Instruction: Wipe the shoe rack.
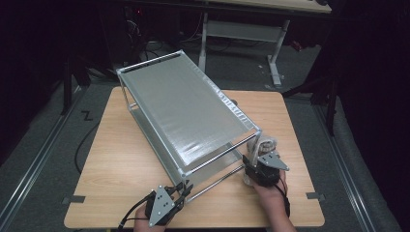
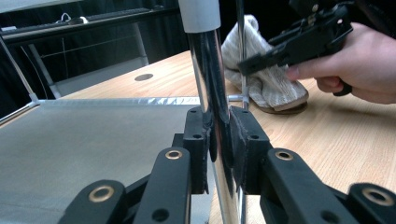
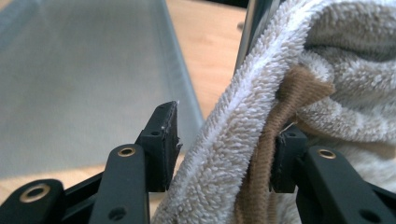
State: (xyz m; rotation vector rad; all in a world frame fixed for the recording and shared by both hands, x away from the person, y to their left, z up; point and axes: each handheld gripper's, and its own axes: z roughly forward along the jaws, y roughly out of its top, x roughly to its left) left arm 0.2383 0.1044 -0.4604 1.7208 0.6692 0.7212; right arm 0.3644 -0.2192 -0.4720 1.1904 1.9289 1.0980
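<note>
Metal rack [image 1: 186,108]: two shelves, standing at an angle on the wooden bench [image 1: 116,164]. Left gripper [image 1: 180,190]: jaws pinching the rack's near corner post [image 2: 211,93]. Right gripper [image 1: 255,162]: jaws closed on a beige towel [image 3: 261,140], held against the rack's right front post [image 1: 257,141].

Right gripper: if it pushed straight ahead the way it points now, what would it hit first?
The right gripper already holds the towel between its fingers. Right behind the towel stands the shelf's chrome post, so probably that, though depth is unclear.
</note>
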